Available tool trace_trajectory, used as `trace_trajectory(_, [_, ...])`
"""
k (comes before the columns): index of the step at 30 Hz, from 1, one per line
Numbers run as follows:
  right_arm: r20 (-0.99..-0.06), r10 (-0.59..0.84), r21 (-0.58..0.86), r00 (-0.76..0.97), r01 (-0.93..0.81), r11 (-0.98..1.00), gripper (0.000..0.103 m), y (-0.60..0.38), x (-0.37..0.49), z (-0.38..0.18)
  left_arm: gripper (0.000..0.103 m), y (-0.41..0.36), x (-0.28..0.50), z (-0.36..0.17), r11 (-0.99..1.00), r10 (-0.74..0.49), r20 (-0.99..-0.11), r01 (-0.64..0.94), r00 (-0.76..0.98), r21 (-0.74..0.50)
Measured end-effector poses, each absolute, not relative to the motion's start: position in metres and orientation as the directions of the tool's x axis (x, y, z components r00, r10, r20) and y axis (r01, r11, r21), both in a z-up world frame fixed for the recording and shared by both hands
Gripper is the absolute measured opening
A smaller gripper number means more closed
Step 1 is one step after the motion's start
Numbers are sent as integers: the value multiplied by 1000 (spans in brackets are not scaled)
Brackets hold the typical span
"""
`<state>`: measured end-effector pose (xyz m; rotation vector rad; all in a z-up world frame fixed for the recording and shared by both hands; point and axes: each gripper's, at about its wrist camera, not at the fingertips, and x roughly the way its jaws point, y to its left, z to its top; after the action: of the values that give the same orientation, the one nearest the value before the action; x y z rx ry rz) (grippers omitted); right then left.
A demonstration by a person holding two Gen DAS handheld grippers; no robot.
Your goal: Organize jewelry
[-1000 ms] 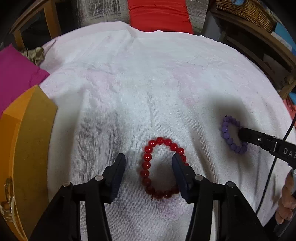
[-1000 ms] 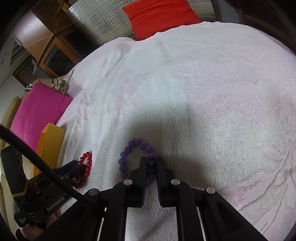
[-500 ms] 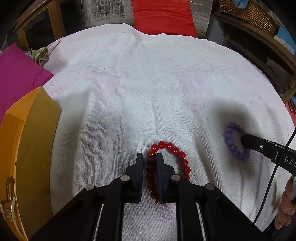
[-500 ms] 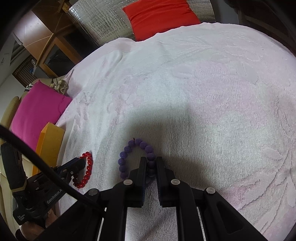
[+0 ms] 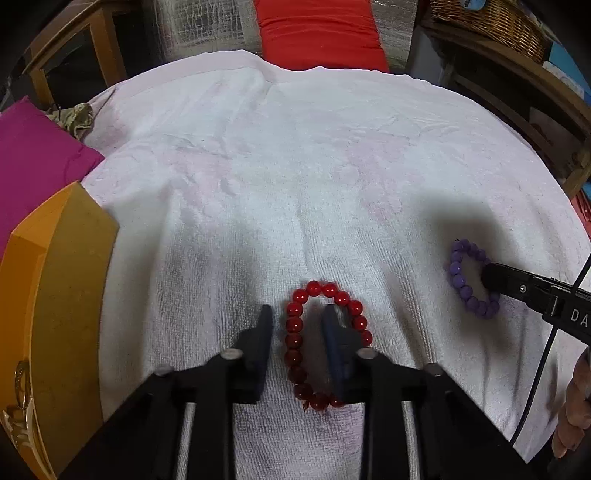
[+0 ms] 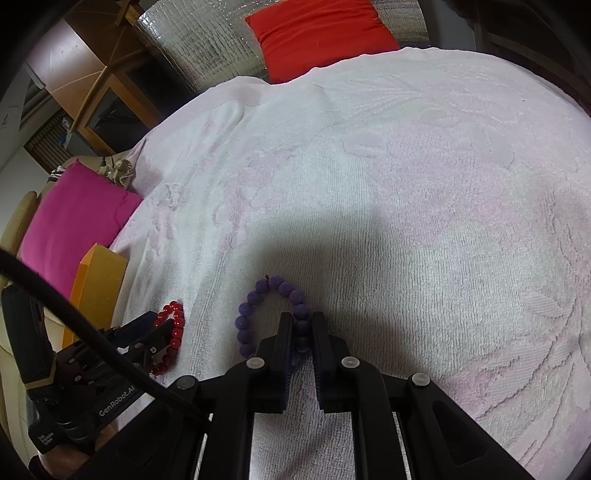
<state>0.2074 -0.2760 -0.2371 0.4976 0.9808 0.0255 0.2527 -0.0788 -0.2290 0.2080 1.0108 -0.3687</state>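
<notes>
A red bead bracelet [image 5: 295, 341] lies on the white towel [image 5: 295, 166]. My left gripper [image 5: 297, 328] is open, its fingers straddling the bracelet's left strand; the right finger stands inside the loop. It also shows in the right wrist view [image 6: 147, 332] beside the red bracelet [image 6: 173, 332]. A purple bead bracelet [image 6: 271, 288] lies to the right. My right gripper [image 6: 302, 328] is shut on the purple bracelet's right strand, low on the towel. In the left wrist view the purple bracelet [image 5: 460, 275] is pinched by the right gripper's fingers [image 5: 495, 275].
An orange box [image 5: 55, 314] with a gold clasp stands at the left edge of the towel. A magenta cushion [image 5: 33, 162] lies behind it, a red cushion [image 5: 317, 29] at the far side. A wicker basket [image 5: 491, 18] sits on a wooden shelf at right.
My left gripper shut on the red bracelet's left strand half a second ago and has now opened partway around it. My right gripper has stayed shut on the purple bracelet.
</notes>
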Motion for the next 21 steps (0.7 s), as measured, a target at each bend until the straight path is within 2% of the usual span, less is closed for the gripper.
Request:
trace_trajectory(2, [-789,240,413,565,199,889,13,-276,208,-237,10,-77,252,-227,924,-200,-851,382,485,0])
trace_trajectory(11, [-780,216,382,587,175,907,11,-272,206,-231,10,-78,246,-221,928,-173,-836,370,520,38])
trace_trajectory(21, [-784,247,423,570,199,884,13,-274,208,-234,10,-76,247,-222,920,-158,-841,386,518,64])
